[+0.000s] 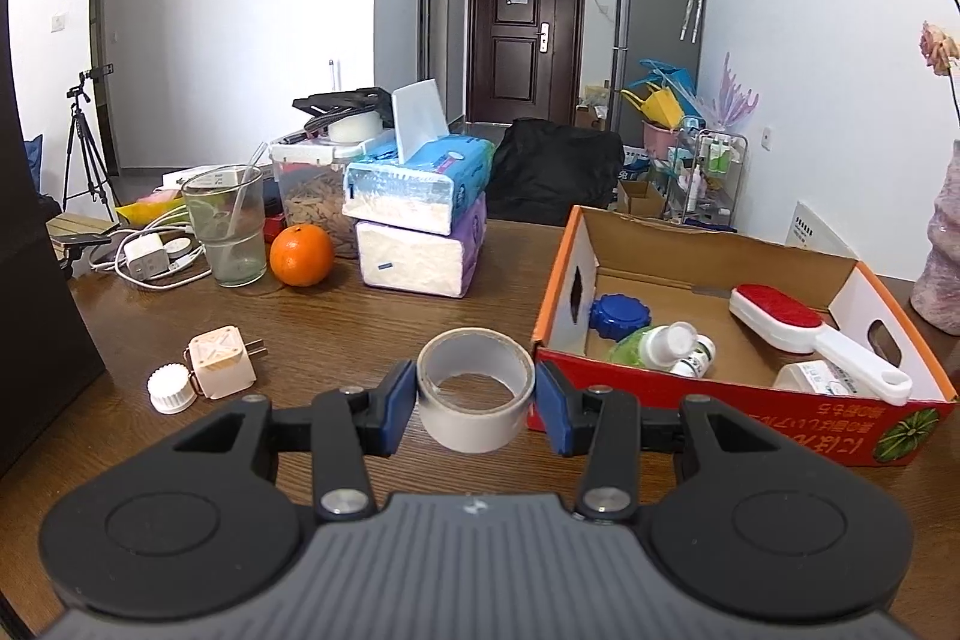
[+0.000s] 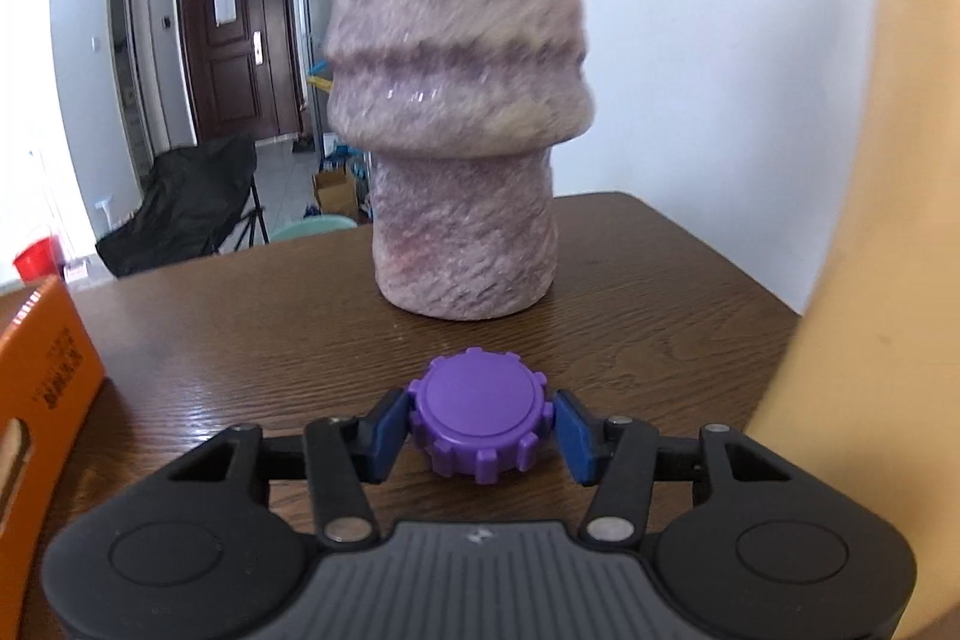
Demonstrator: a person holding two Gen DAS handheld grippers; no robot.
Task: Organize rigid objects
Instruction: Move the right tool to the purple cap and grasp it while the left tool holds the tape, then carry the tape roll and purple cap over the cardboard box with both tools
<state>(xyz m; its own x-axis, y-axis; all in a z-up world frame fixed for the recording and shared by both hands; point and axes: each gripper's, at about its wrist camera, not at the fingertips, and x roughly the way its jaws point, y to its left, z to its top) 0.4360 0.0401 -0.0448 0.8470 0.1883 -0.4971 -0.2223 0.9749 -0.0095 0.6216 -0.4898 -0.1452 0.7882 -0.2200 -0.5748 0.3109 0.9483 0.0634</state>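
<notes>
Your left gripper (image 1: 475, 403) has its blue pads pressed on both sides of the tape roll (image 1: 475, 388), holding it upright with the hole facing up, clear of the table (image 1: 336, 334). To its left lie a white cap (image 1: 172, 388) and a pink plug (image 1: 221, 361), touching each other. Ahead and left stand a glass (image 1: 227, 232) and an orange (image 1: 301, 255), then two stacked tissue packs (image 1: 417, 226). Just right of the tape sits the box (image 1: 708, 412), with a blue lid (image 1: 620, 316), small bottles (image 1: 672, 349) and a red brush (image 1: 798, 331) inside.

Your right gripper (image 2: 483, 427) straddles the purple lid (image 2: 481, 415), which lies flat on the table. Its left pad touches the lid; the right pad looks a sliver off, so you have no full grip yet, and the jaws stand narrow. The box's orange corner (image 2: 42, 370) is far left of it, and the vase (image 2: 459, 100) stands straight ahead, near the lid.
</notes>
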